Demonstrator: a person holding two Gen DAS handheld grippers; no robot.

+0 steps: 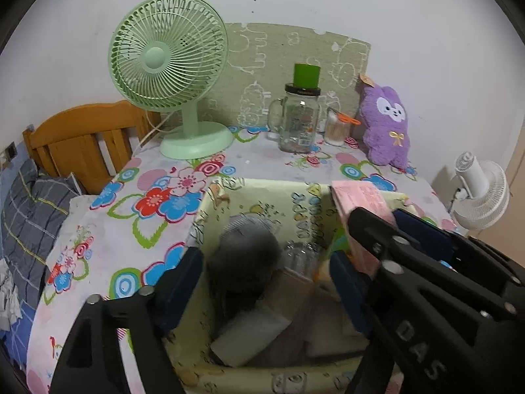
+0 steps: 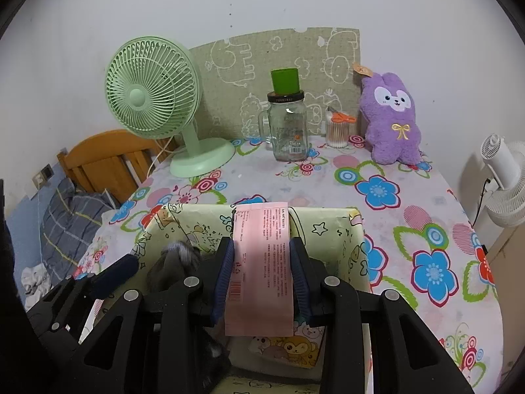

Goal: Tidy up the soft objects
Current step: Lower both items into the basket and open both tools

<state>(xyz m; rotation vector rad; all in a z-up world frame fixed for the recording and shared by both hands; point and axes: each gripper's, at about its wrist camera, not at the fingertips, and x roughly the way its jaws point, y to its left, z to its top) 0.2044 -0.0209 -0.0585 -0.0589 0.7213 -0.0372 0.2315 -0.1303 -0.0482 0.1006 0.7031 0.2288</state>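
A pale yellow cartoon-print fabric bin (image 1: 262, 193) (image 2: 331, 220) stands at the table's near edge. Inside lie a dark grey sock bundle (image 1: 244, 256) (image 2: 174, 262), a grey roll (image 1: 252, 335) and a clear bottle (image 1: 300, 256). My left gripper (image 1: 265, 279) is open over the bin, empty. My right gripper (image 2: 262, 262) is shut on a pink tissue pack (image 2: 262, 262) held above the bin; the pack and the right gripper also show in the left wrist view (image 1: 364, 203). A purple plush rabbit (image 1: 385, 126) (image 2: 392, 118) leans on the back wall, far right.
On the floral tablecloth (image 2: 410, 203) stand a green desk fan (image 1: 170, 69) (image 2: 154, 98), a glass mug jar with green cup on top (image 1: 298, 121) (image 2: 288, 128) and a cotton-swab jar (image 2: 338, 131). A wooden bed headboard (image 1: 82, 141) is left, a white fan (image 2: 505, 177) right.
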